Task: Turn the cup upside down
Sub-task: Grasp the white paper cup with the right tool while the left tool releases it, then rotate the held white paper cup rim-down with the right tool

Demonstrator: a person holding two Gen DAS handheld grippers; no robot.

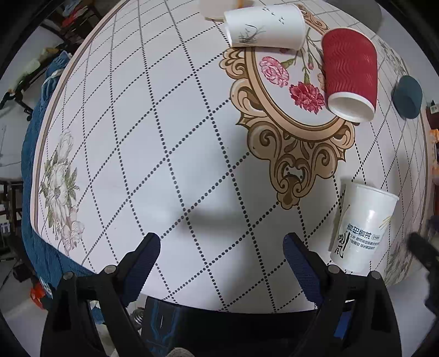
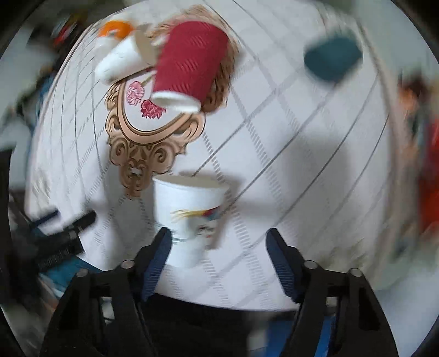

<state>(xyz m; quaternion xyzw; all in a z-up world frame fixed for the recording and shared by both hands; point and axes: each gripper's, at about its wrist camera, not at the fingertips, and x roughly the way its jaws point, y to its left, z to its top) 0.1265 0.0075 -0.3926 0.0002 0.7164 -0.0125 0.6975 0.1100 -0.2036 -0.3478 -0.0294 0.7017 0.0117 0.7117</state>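
Observation:
A white printed cup (image 1: 362, 229) stands on the table near its front right edge; in the blurred right wrist view it (image 2: 190, 217) stands rim up just ahead of the left finger. My right gripper (image 2: 219, 241) is open and empty, the cup close to its left finger (image 2: 157, 256). My left gripper (image 1: 222, 247) is open and empty over bare tablecloth, left of the cup. A red ribbed cup (image 1: 349, 74) (image 2: 190, 64) and a white cup (image 1: 264, 26) (image 2: 120, 61) lie on their sides at the far end.
The round table (image 1: 164, 123) has a dotted-grid cloth with a floral medallion (image 1: 290, 90). A dark teal cup (image 1: 407, 96) (image 2: 332, 57) lies at the far right edge. A blue cloth (image 1: 35, 164) hangs at the left.

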